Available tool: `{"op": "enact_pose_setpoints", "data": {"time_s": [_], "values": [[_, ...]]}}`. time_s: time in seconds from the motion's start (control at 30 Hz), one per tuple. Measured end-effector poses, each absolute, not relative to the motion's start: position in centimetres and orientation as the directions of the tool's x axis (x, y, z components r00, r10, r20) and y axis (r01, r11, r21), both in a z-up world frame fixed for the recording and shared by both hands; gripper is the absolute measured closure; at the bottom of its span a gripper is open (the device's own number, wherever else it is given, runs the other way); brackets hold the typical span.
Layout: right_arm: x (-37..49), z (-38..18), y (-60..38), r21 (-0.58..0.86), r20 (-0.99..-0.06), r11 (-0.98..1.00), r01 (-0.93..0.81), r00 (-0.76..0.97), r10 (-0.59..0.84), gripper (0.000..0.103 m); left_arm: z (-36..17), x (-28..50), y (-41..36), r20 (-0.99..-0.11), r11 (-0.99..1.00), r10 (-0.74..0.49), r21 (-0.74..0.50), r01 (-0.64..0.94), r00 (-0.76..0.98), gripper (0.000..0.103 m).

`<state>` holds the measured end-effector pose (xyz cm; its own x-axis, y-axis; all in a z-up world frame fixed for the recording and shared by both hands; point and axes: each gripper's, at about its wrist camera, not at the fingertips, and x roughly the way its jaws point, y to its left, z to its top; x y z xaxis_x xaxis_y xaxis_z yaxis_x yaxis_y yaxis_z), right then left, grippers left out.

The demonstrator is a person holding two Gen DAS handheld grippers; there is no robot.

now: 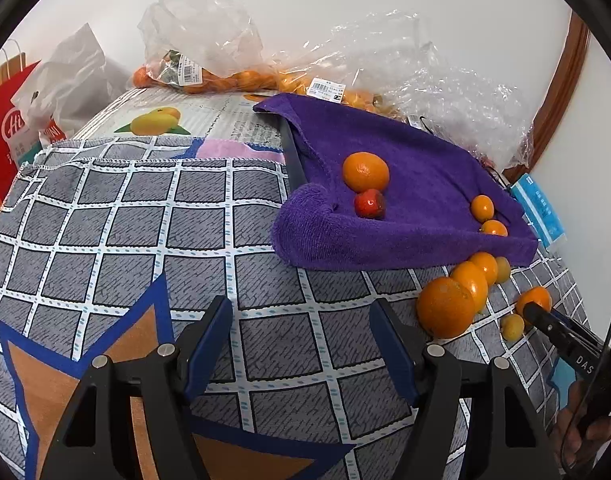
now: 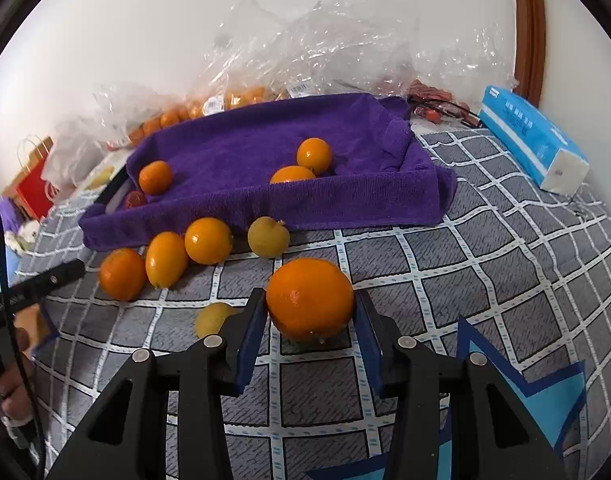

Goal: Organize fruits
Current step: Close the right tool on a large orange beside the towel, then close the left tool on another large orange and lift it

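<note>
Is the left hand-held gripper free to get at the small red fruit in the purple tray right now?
Probably yes. The left hand-held gripper is open and empty over bare cloth, and the red fruit lies ahead, behind the tray's towel-covered near rim. It would need to clear that rim and the orange touching the fruit.

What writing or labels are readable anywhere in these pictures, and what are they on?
"Hi": white letters, cut off, on the red paper bag.
"DAS": on the right gripper's black finger.
Price stickers on the plastic fruit bags: barcodes only, print too small.
Blue tissue pack: print too blurred to read.
</note>
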<state>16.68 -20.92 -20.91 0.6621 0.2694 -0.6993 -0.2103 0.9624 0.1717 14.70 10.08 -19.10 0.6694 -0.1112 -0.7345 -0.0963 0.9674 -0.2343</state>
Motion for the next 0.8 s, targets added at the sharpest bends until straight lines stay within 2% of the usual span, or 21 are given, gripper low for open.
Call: {"op": "enact_pose_setpoints", "data": {"time_s": [0.37,0.6,0.8], "values": [[16.1,-20.4,-21.5,0.199,-0.666,0.956,-0.214,0.686,0.292,0.060,-19.1,14.1,10.8,-0.703,0.949,-0.162,-0.302,-0.085,0.693,0.036],[16.0,-20.3,-21.7,0.208,-0.654,0.953,-0.218,0.693,0.302,0.060,-18.8,13.8,10.5,-0.686,0.951,-0.169,-0.302,-0.066,0.708,0.038],[15.8,-20.1,-22.3,0.239,-0.632,0.947,-0.214,0.706,0.319,0.060,-19.0,13.9,8.0,-0.714,0.934,-0.300,-0.354,0.044,0.633,0.041]]}}
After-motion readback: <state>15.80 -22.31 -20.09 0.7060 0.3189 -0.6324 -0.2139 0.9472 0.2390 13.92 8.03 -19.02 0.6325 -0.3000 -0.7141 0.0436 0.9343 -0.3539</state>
